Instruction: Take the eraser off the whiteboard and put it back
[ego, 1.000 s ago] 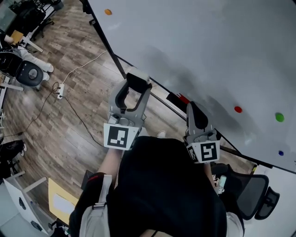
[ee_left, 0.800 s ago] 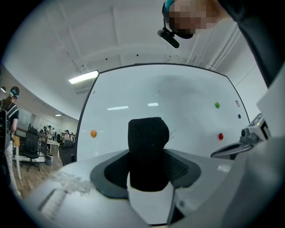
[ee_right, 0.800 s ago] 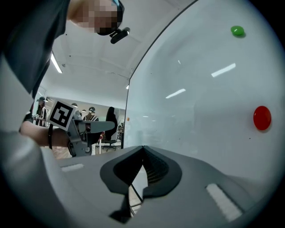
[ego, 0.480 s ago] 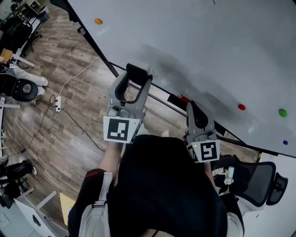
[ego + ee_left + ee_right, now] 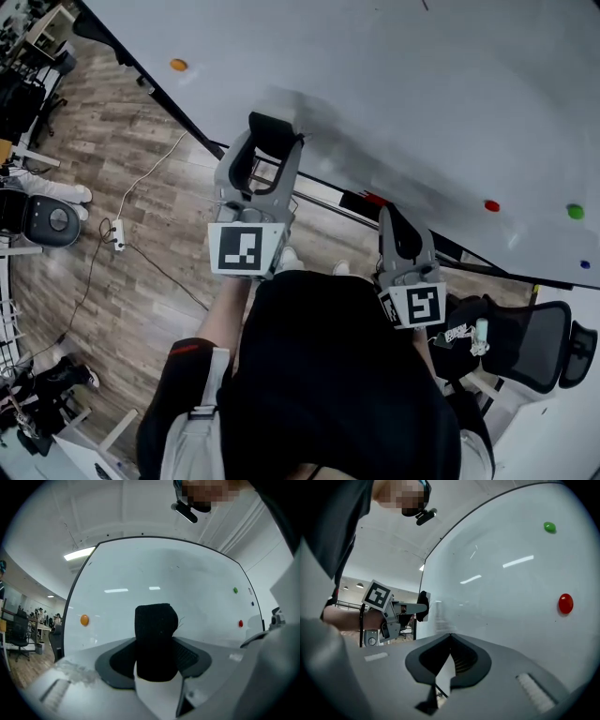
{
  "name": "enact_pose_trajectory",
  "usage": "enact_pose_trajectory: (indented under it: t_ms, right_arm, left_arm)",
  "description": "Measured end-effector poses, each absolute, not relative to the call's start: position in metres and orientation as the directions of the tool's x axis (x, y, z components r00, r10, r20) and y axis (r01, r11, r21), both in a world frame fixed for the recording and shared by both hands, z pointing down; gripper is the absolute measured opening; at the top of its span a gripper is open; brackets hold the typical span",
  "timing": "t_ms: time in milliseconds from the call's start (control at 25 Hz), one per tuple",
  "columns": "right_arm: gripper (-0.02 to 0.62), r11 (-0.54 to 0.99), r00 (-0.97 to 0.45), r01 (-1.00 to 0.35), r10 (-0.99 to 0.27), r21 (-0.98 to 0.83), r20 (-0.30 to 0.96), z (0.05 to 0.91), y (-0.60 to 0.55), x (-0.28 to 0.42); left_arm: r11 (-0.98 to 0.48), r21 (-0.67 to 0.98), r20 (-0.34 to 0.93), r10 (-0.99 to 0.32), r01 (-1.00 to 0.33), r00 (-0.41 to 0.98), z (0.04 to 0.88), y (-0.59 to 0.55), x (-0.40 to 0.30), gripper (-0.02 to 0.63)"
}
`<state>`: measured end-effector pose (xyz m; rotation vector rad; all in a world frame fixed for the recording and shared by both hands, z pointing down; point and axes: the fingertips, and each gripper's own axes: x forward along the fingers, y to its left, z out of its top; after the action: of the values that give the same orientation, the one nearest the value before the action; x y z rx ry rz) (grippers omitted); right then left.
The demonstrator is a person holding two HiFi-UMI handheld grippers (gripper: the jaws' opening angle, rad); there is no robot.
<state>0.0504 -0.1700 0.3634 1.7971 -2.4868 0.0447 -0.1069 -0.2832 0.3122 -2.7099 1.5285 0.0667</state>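
L tongs (image 5: 273, 133) clamped on black eraser (image 5: 156, 639), at whiteboard (image 5: 140, 573); contact w/ board unclear. R tongs (image 5: 449, 638) pinched together, empty.

A grey-brown wood-plank floor (image 5: 141, 187) carries a white cable (image 5: 155, 164) running to a power strip (image 5: 118, 234), a black office chair (image 5: 548, 352) well apart, and a strip light (image 5: 79, 553) glows overhead.

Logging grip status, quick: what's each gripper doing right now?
Left gripper: closed on the black eraser.
Right gripper: closed, holding nothing.
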Motion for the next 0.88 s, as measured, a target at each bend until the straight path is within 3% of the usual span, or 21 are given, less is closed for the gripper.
enact_pose_trajectory:
  t_ms: [880]
  right_arm:
    - [0.002,0.209,-0.208,-0.978,-0.975,0.013,0.08,0.371,-0.179,0.051]
  left_arm:
    - [-0.561,-0.008,-0.014,-0.828,-0.828,0.561,0.32,-0.322,-0.103,0.229]
